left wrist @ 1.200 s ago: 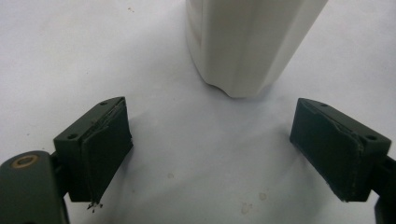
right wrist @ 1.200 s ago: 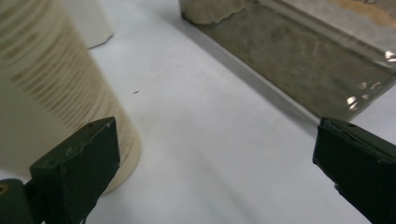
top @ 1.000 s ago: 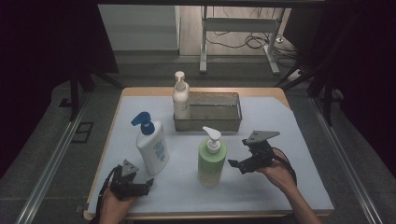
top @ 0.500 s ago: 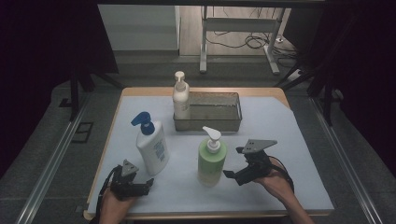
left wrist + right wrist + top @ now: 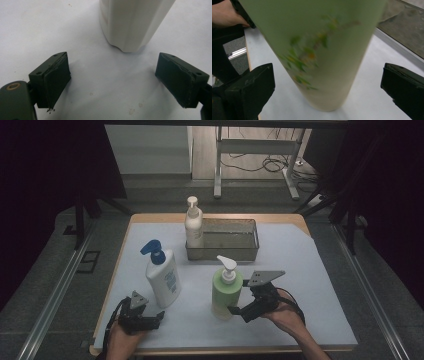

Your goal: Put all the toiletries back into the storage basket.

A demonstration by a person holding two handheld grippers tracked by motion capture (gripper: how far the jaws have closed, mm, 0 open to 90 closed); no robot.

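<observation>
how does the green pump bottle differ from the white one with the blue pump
The green plastic pump bottle has a white pump; the white plastic bottle has a blue one. The green bottle stands between the open jaws of the right hand-held gripper; the white bottle stands just ahead of the left hand-held gripper. Both stand upright on the white table cover.

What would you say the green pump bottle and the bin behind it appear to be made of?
The green pump bottle looks like matte, opaque plastic with a printed leaf pattern and a white plastic pump. The bin seems to be dull grey metal or smoky translucent plastic; its faintly reflective walls leave that open.
</observation>
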